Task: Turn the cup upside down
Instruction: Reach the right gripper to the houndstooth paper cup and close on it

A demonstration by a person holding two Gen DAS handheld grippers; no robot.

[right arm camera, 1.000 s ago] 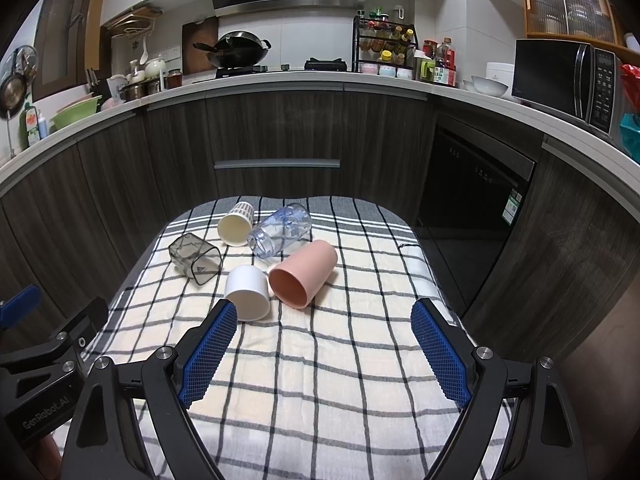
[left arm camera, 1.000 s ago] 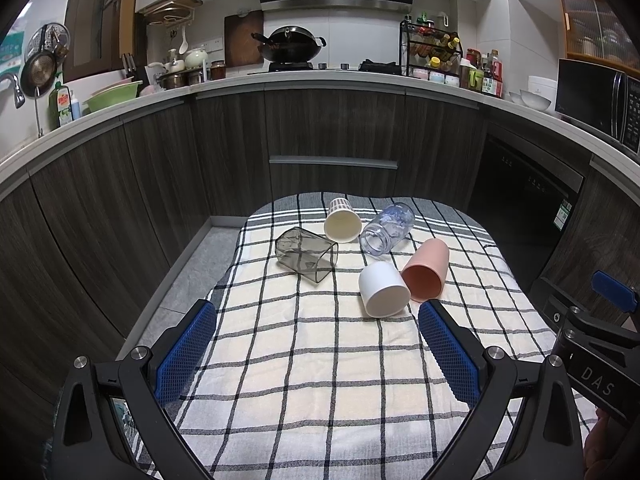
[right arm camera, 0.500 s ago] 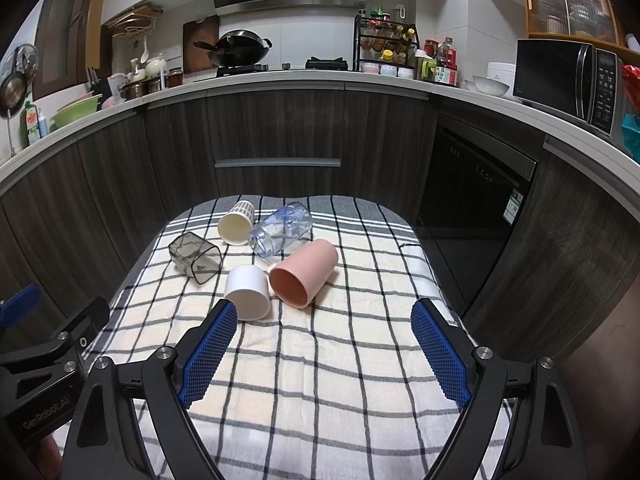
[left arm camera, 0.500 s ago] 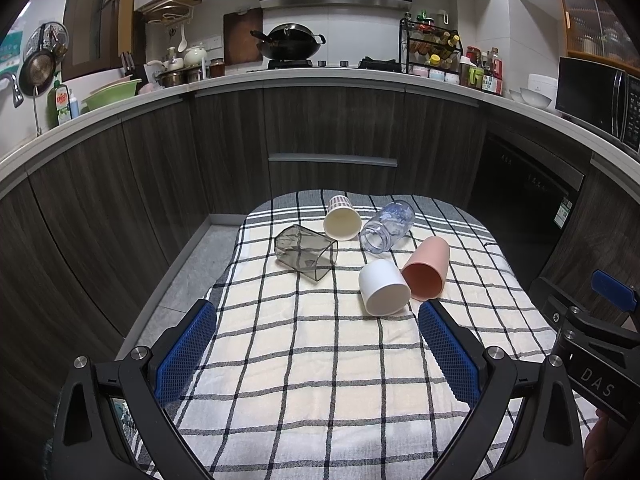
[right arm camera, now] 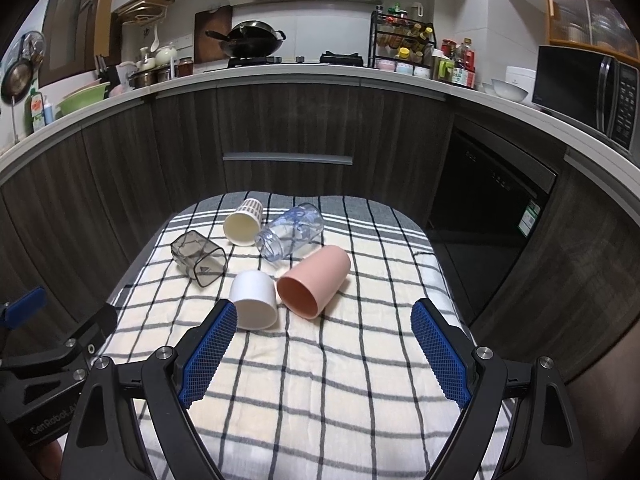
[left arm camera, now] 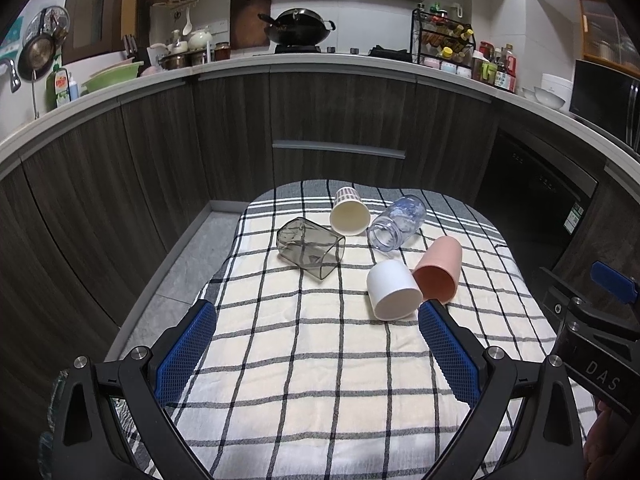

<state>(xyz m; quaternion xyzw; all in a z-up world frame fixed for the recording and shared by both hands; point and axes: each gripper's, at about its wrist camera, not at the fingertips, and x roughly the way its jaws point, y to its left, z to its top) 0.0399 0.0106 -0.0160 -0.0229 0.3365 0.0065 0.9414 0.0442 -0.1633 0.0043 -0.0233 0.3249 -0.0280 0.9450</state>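
Several cups lie on their sides on a checked cloth [left arm camera: 312,352] [right arm camera: 320,360]: a white cup [left arm camera: 394,290] [right arm camera: 255,294], a pink cup [left arm camera: 438,274] [right arm camera: 314,280], a smoky square cup [left arm camera: 310,254] [right arm camera: 198,258], a cream striped cup [left arm camera: 349,216] [right arm camera: 243,227] and a clear jar [left arm camera: 396,222] [right arm camera: 290,231]. My left gripper [left arm camera: 316,322] is open and empty, just short of the white cup. My right gripper [right arm camera: 322,322] is open and empty, just short of the white and pink cups.
The cloth covers a small table whose edges fall off left, right and far. Dark cabinets [left arm camera: 336,120] and a counter with a wok [left arm camera: 298,30] stand beyond. The other gripper shows at each view's side edge [left arm camera: 592,320] [right arm camera: 48,344].
Both grippers have crept slightly towards the cups. The cups have not moved and both grippers stay open.
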